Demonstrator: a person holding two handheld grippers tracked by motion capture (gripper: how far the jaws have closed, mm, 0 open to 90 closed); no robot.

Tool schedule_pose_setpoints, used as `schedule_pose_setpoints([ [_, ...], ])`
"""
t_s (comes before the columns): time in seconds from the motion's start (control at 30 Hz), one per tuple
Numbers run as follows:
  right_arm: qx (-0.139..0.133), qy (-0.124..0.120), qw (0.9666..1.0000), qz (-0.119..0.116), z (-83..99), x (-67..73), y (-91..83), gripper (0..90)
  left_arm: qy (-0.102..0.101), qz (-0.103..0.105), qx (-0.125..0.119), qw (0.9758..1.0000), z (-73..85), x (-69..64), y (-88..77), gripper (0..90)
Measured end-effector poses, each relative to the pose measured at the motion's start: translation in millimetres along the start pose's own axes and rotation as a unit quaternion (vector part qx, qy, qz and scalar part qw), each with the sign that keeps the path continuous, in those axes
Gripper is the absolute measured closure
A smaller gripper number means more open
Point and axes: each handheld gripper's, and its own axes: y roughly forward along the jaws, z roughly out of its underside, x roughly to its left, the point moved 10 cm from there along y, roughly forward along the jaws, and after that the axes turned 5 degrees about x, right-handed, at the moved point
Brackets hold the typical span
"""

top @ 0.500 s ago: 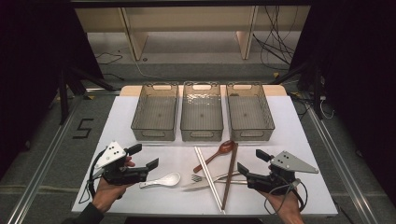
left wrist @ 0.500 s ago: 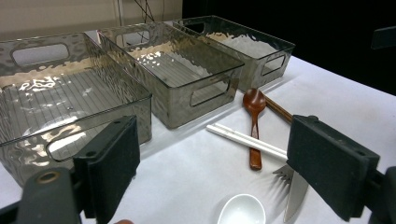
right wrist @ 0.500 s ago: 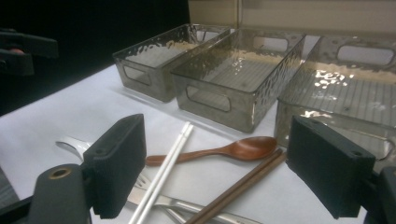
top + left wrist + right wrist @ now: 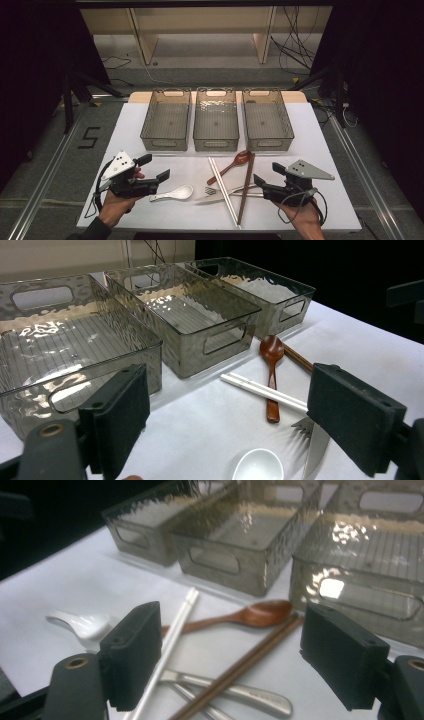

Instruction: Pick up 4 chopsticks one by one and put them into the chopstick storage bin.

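Note:
Cutlery lies on the white table in front of three bins: a white ceramic spoon [image 4: 172, 193], a wooden spoon [image 4: 235, 162], white chopsticks [image 4: 223, 192], brown chopsticks [image 4: 246, 187], and a metal fork [image 4: 211, 190] with a knife. My left gripper [image 4: 154, 168] is open, just left of the white spoon [image 4: 257, 465], and nothing is between its jaws. My right gripper [image 4: 267, 174] is open too, right of the pile and aimed at the brown chopsticks [image 4: 245, 662] and the wooden spoon [image 4: 240, 617]. Neither touches anything.
Three clear, empty plastic bins [image 4: 216, 120] stand side by side at the back of the table. A strip of bare white table [image 4: 320, 145] lies between them and the cutlery. Beyond the table edges are dark floor and cables.

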Motion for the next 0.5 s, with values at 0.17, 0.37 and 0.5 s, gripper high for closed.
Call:
schedule_pose_setpoints([
  [0.17, 0.024, -0.002, 0.9996, -0.012, 2.5, 1.8, 7.4, 24.9, -0.003, -0.001, 0.000, 1.0000, 0.1, 1.5, 0.0, 16.6],
  [0.37, 0.082, -0.026, 0.9962, 0.010, 7.3, -1.8, 20.0, 25.2, -0.002, 0.000, 0.004, 1.0000, 1.1, 1.0, 1.0, 16.6],
  [0.5, 0.118, -0.032, 0.9922, 0.023, 5.5, -11.7, 30.0, 26.0, -0.004, 0.000, 0.003, 1.0000, 0.9, 0.4, 1.9, 16.6],
])
